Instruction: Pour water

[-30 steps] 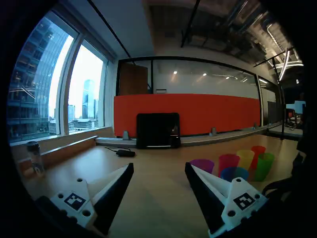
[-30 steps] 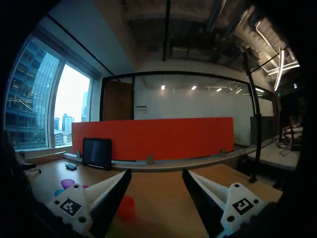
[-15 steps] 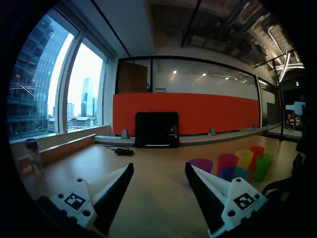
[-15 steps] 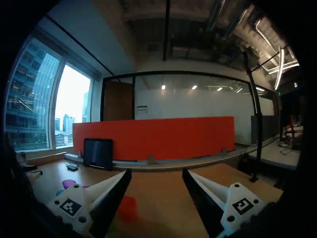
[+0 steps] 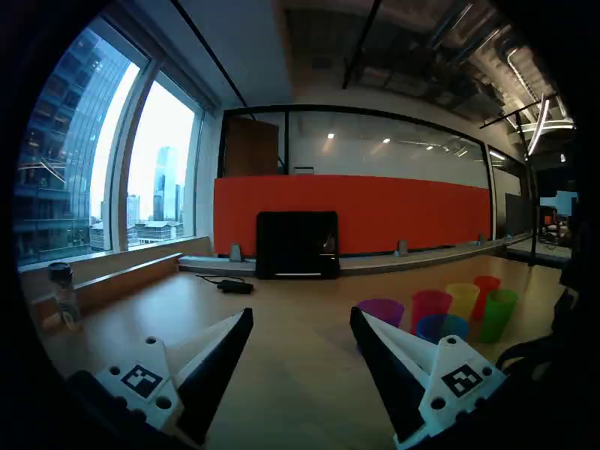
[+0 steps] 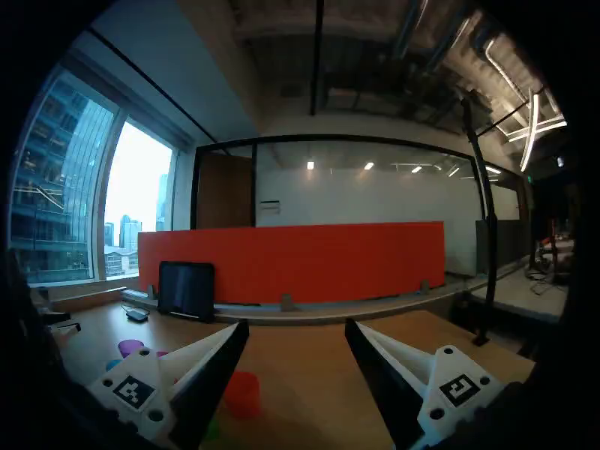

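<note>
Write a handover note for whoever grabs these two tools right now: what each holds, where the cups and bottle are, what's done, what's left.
Left tool: open, empty, over the table.
Right tool: open, empty; a red cup sits low in front of it.
Cups: six coloured ones clustered on the table, ahead and right of the left tool.
Bottle: upright by the window, far left; contents unclear.
Done: nothing gripped, no pouring seen.
Left: probably grab the bottle and pour into a cup.
</note>
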Available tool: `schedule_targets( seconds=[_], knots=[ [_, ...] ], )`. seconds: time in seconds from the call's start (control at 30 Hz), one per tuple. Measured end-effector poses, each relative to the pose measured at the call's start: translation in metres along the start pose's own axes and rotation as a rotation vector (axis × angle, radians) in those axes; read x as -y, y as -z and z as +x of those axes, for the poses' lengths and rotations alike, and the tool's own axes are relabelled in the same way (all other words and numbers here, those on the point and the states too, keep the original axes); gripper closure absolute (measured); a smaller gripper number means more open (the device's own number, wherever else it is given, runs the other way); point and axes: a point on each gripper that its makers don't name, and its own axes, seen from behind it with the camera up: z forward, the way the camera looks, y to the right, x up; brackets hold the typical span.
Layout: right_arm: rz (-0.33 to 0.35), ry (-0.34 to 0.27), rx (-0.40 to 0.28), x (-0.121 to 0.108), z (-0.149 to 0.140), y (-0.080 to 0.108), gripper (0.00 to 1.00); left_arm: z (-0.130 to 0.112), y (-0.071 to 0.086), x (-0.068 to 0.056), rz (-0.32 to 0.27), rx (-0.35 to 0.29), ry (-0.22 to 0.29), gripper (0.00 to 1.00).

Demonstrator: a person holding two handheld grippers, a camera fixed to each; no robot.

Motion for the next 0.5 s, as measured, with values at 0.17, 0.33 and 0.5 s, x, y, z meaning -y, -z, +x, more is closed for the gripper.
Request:
schedule_targets(
  seconds=[0.17, 0.33, 0.5],
  knots=[
    [0.003, 0.005, -0.006, 0.0003, 0.0007, 0.0001, 0.01, -0.001, -0.0002, -0.0008, -0.004, 0.0, 0.0, 0.04],
    [0.006, 0.017, -0.017, -0.0008, 0.0036, 0.0015, 0.01, -0.0007, -0.0003, -0.0011, -0.005, 0.0, -0.001, 0.04],
    [0.006, 0.032, -0.029, -0.0029, 0.0046, 0.001, 0.01, -0.0011, -0.0007, -0.0007, -0.004, 0.0, 0.0, 0.04]
  ],
)
